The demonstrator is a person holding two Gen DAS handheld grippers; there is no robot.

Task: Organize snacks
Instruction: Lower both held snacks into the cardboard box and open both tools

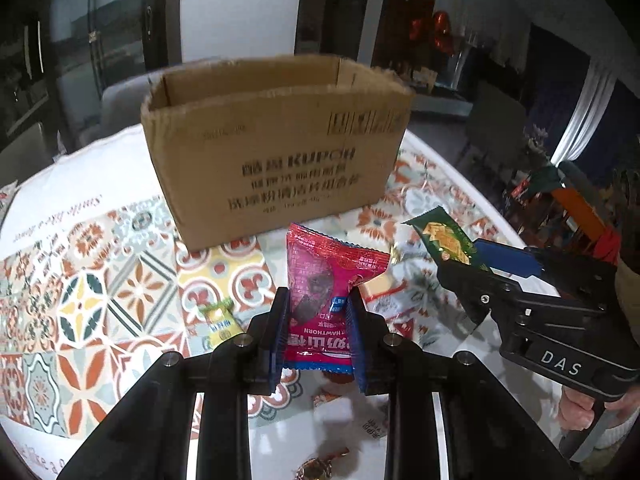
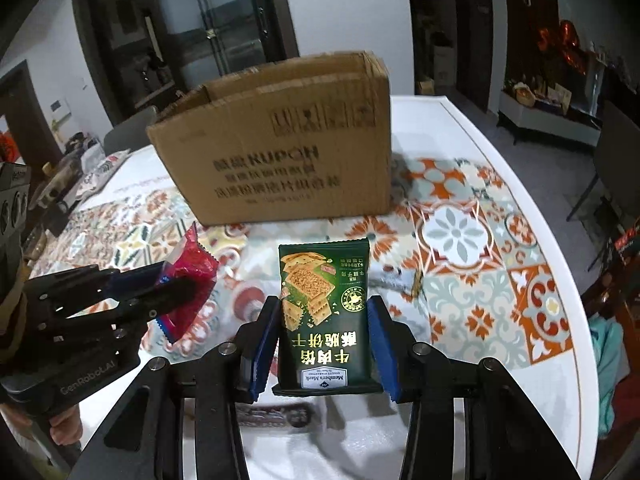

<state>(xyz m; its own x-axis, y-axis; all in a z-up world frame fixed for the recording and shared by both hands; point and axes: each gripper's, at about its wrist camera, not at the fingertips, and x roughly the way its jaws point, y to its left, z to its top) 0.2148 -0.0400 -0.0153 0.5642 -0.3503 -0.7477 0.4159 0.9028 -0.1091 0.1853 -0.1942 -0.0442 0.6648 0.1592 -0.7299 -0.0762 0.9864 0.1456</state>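
My left gripper is shut on a pink-red hawthorn snack packet and holds it above the table in front of the open cardboard box. My right gripper is shut on a dark green cracker packet, also held up in front of the box. In the left wrist view the right gripper with the green packet is to the right. In the right wrist view the left gripper with the pink packet is to the left.
Loose snacks lie on the patterned tablecloth: a yellow-green candy, a white-red packet, a wrapped sweet near the front edge. A dark packet lies under my right gripper. Chairs and cabinets stand beyond the table.
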